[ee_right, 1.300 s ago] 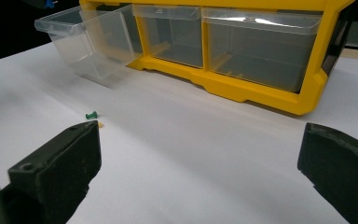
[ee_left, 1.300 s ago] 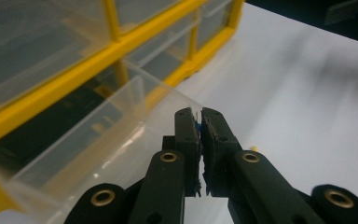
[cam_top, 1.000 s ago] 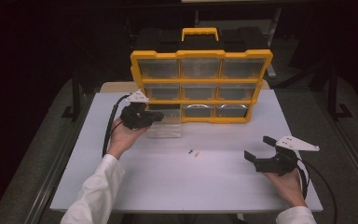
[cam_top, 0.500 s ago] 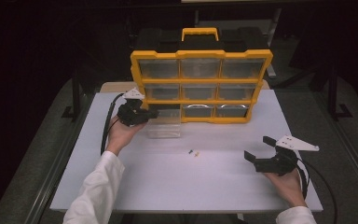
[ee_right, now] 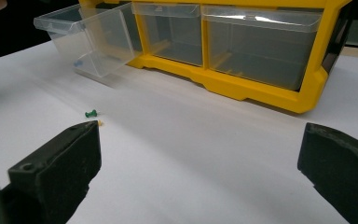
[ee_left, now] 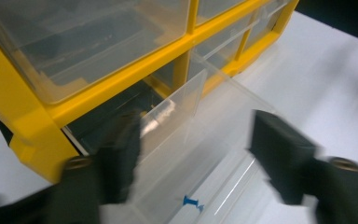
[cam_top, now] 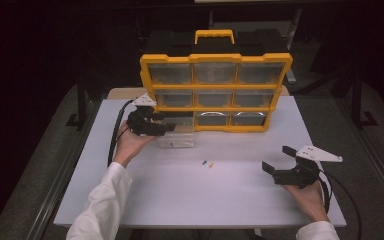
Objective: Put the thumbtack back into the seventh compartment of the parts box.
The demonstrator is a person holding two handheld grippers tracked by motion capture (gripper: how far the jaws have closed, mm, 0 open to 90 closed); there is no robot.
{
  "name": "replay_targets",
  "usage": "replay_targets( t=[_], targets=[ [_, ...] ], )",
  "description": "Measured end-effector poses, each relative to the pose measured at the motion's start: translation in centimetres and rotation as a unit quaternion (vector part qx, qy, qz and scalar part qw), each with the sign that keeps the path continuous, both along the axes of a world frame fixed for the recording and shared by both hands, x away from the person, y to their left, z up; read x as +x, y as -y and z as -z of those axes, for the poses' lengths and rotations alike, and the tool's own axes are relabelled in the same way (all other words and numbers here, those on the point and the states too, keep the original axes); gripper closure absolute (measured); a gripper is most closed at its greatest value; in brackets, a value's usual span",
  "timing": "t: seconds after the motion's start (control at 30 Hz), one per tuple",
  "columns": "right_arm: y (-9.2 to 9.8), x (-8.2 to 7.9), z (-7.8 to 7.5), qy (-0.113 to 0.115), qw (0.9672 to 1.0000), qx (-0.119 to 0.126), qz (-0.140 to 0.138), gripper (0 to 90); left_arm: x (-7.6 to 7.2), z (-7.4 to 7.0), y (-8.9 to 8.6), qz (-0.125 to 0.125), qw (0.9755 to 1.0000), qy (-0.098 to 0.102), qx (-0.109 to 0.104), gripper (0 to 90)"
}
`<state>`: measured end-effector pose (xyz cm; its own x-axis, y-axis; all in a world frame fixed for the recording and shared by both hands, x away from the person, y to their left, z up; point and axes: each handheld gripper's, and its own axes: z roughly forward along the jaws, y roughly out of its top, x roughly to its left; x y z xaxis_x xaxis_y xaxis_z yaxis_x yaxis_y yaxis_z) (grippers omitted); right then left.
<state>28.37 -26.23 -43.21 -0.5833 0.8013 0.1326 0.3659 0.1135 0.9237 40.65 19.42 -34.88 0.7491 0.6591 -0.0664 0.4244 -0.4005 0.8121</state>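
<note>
A yellow organizer (cam_top: 215,90) with clear drawers stands upright at the back of the white table. Its bottom-left drawer (cam_top: 177,137) is pulled out onto the table. My left gripper (cam_top: 167,127) hovers over that drawer. Its jaws have just been opening, and in the left gripper view (ee_left: 196,128) they stand apart with nothing pressed between the pads. A blue pushpin (ee_left: 192,202) lies inside the drawer (ee_left: 182,102). A green pin (ee_right: 91,113) and a yellow pin (ee_right: 100,123) lie loose on the table. My right gripper (cam_top: 276,158) rests open at the right, empty (ee_right: 200,140).
The white table (cam_top: 180,200) has bare room along its front. The organizer's other drawers (ee_right: 261,42) are pushed in. Cables trail from both grippers. The surroundings beyond the table edges are dark.
The left gripper's jaws, shut in the earlier frames, now stand apart over the pulled-out drawer. The right gripper has not moved.
</note>
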Motion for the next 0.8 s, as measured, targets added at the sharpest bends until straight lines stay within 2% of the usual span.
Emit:
replay_targets(
  t=[0.1, 0.13, 0.23, 0.4, 0.53, 0.8],
  targets=[
    [0.0, 0.0, 0.0, 0.0, 1.0, 0.001, 0.0, 0.0, -0.1, -0.1, 0.4, 0.011, 0.9998, -0.016, -0.001, 15.4],
    [0.0, 0.0, 0.0, 0.0, 1.0, 0.001, 0.0, 0.0, -0.2, -0.1, 0.6, 0.021, 0.9997, -0.015, -0.002, 11.7],
    [0.0, 0.0, 0.0, 0.001, 1.0, 0.001, -0.002, 0.0, -0.5, -0.3, 1.0, 0.029, 0.9994, -0.015, -0.014, 0.0],
    [0.1, 0.0, 0.0, 0.002, 1.0, 0.003, -0.001, 0.0, -1.1, -0.6, 1.6, 0.03, 0.9993, -0.008, -0.019, 0.0],
    [0.0, -0.1, 0.0, 0.002, 1.0, 0.003, -0.002, 0.0, -1.5, -0.6, 2.2, 0.046, 0.9985, -0.015, -0.026, 0.0],
    [0.1, -0.1, 0.0, 0.003, 1.0, 0.002, -0.002, 0.0, -2.7, 0.0, 3.9, 0.071, 0.9974, -0.006, -0.01, 0.0]
  ],
)
